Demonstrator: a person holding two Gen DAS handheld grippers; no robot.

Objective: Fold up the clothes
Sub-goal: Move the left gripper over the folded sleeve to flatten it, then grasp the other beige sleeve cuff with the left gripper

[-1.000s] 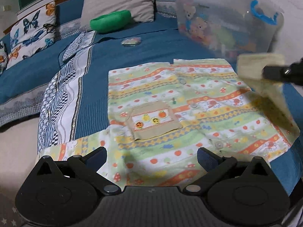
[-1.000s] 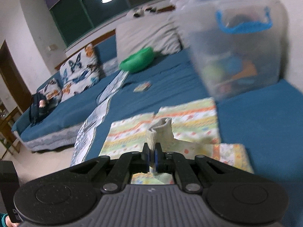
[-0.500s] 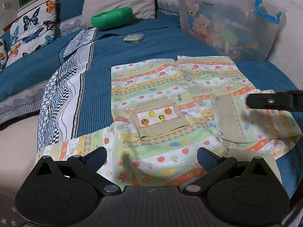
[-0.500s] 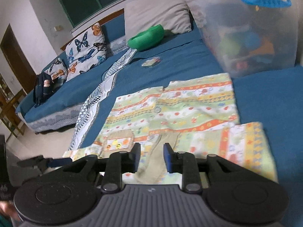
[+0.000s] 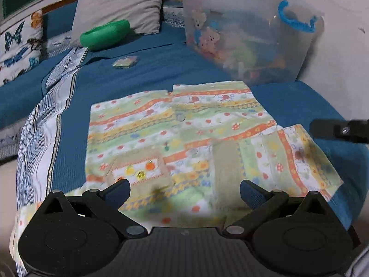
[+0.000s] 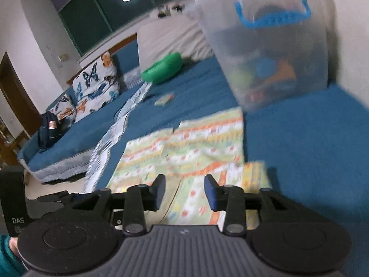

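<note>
Your shirt [image 5: 175, 138] is thin, limp printed cotton lying flat on the bed [image 5: 150, 69], buttons up, directly ahead of and under both tongs. It will sag and slide, so pinch it at an edge or cuff, not mid-panel. The near sleeve [image 5: 283, 159] lies folded across the body, just ahead of your right tongs [image 6: 184, 190]; their jaws have just been opening and stand apart over the cloth, gripping nothing. Your left tongs [image 5: 184, 192] are spread wide and empty, angled steeply down over the chest pocket [image 5: 138, 170]. Your right tongs point down more shallowly.
</note>
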